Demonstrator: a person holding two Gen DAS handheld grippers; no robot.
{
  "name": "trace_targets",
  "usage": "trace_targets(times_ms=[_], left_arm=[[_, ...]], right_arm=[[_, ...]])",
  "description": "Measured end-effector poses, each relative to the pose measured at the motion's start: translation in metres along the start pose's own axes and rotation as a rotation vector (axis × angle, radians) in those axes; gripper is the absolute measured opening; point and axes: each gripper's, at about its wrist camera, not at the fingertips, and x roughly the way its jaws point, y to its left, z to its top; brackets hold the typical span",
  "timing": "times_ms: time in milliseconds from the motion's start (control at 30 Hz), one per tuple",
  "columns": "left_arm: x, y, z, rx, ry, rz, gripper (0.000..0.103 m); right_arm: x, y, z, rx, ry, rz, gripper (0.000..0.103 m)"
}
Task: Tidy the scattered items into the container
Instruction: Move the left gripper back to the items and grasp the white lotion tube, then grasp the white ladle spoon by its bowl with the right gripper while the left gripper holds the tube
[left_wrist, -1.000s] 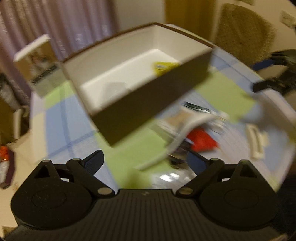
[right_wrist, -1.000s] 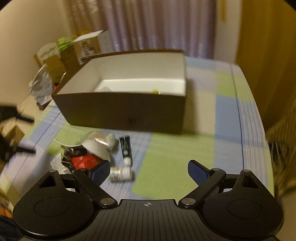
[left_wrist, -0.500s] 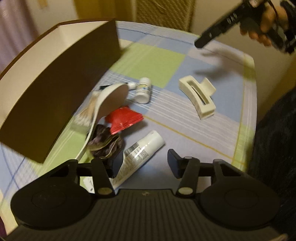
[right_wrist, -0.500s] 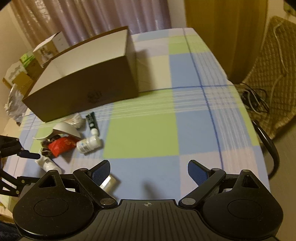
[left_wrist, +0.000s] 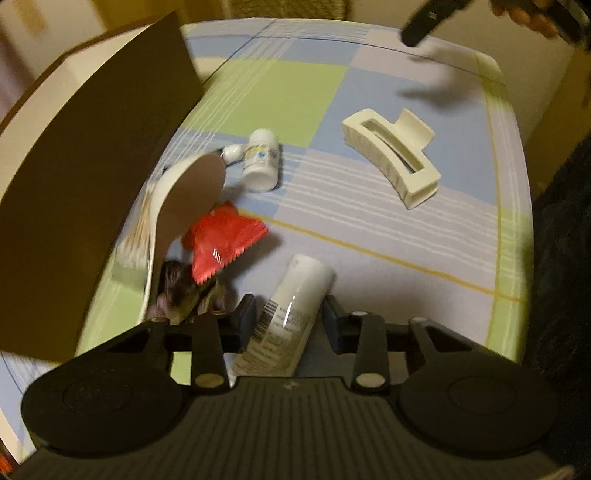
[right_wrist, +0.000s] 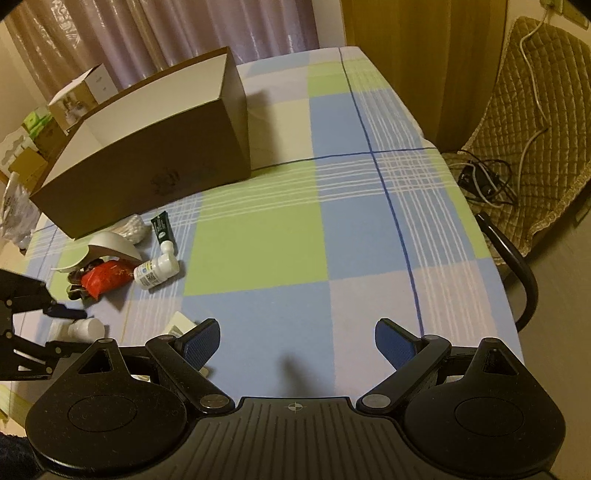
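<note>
Tube's (left_wrist: 291, 314) base behind left claw (left_wrist: 289, 318)

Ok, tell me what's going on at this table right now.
A person is tidying scattered toiletries into the brown box with two handheld grippers. The left gripper is closing around a white tube lying on the checked cloth; one pad is at the tube, the other looks not quite on it. The right gripper hangs open and empty over the cloth. The hair claw, small bottle and red packet still lie outside the box.
</note>
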Motion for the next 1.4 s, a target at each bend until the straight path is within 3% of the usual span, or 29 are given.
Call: trace_targets(times_ms=[200, 367, 533, 567, 600, 633, 800, 833, 867, 900, 967, 1067, 1133, 1200, 1333, 1400], left_arm=[[-0.02, 0.007, -0.039, -0.256, 0.044, 0.054, 0.03], [-0.031, 0.037, -0.08, -0.554, 0.045, 0.117, 0.026], [-0.034, 0.054, -0.089, -0.716, 0.035, 0.226, 0.025], [-0.035, 0.056, -0.09, -0.736, 0.037, 0.241, 0.025], [-0.037, 0.057, -0.092, -0.751, 0.038, 0.251, 0.025], [-0.038, 0.057, -0.094, -0.761, 0.037, 0.254, 0.025], [-0.042, 0.059, -0.104, -0.796, 0.03, 0.266, 0.026], [-0.043, 0.058, -0.105, -0.804, 0.026, 0.267, 0.026], [-0.043, 0.058, -0.105, -0.809, 0.024, 0.268, 0.026], [-0.043, 0.057, -0.105, -0.811, 0.023, 0.271, 0.026], [-0.043, 0.057, -0.105, -0.811, 0.019, 0.277, 0.027], [-0.042, 0.056, -0.105, -0.818, 0.011, 0.291, 0.031], [-0.041, 0.056, -0.106, -0.825, 0.017, 0.321, 0.044], [-0.041, 0.058, -0.109, -0.829, 0.013, 0.324, 0.046], [-0.041, 0.058, -0.107, -0.812, 0.004, 0.292, 0.025], [-0.04, 0.057, -0.103, -0.799, 0.015, 0.298, 0.025]], right_arm=[[0.002, 0.027, 0.004, -0.123, -0.057, 0.088, 0.096], [0.011, 0.082, 0.014, -0.421, -0.142, 0.128, 0.095], [0.034, 0.141, 0.012, -0.726, -0.203, 0.14, 0.095], [0.041, 0.149, 0.01, -0.771, -0.204, 0.141, 0.092], [0.047, 0.158, 0.007, -0.819, -0.21, 0.145, 0.074], [0.054, 0.166, 0.005, -0.864, -0.206, 0.148, 0.068], [0.091, 0.195, -0.007, -1.035, -0.222, 0.071, 0.064], [0.097, 0.198, -0.008, -1.055, -0.222, 0.059, 0.055], [0.104, 0.201, -0.009, -1.072, -0.21, 0.048, 0.035], [0.11, 0.204, -0.009, -1.085, -0.195, 0.033, 0.027], [0.118, 0.207, -0.011, -1.11, -0.21, -0.005, 0.027], [0.123, 0.208, -0.011, -1.117, -0.224, -0.02, 0.009], [0.121, 0.206, -0.01, -1.103, -0.236, -0.007, 0.008], [0.116, 0.203, -0.007, -1.066, -0.25, 0.001, 0.008], [0.101, 0.187, 0.009, -0.861, -0.228, 0.069, 0.008], [0.096, 0.175, 0.019, -0.735, -0.202, 0.105, 0.008]])
